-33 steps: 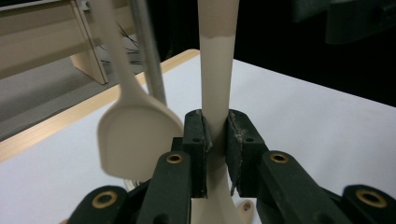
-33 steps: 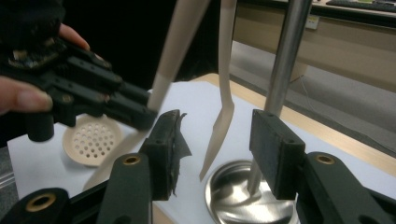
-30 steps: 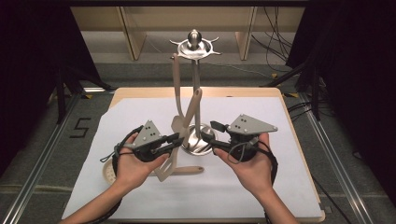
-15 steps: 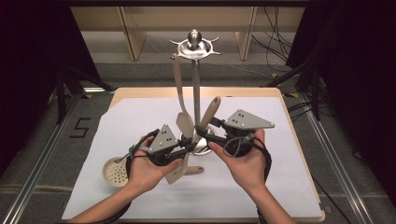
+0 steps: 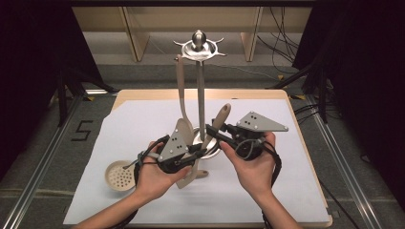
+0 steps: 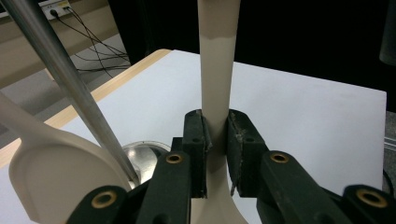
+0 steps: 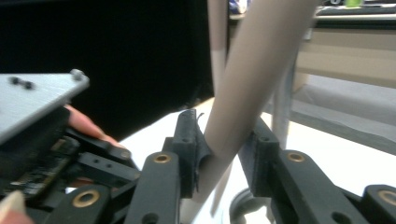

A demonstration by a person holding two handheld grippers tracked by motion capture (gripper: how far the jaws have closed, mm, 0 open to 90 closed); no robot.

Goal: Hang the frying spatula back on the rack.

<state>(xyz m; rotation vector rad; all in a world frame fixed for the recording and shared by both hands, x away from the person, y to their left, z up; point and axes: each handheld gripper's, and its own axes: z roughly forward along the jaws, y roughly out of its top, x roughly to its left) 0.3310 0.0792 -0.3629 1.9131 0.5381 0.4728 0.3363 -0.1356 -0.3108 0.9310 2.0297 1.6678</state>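
One beige spatula, tilted, its handle rising up and to the right above the middle of the table, its blade low beside the left hand; left gripper clenched on its thin neck, pads pressing both sides; right gripper with jaws that have just been closing around the thicker handle, one pad touching it, the other just beside it, full contact not clear. One metal rack, upright post on a round steel base, directly behind the spatula and touching close to both grippers; one beige spoon hanging from the rack's top, its bowl just beside the left gripper. One round perforated skimmer lying flat, near the left wrist. One white sheet covering the wooden table.
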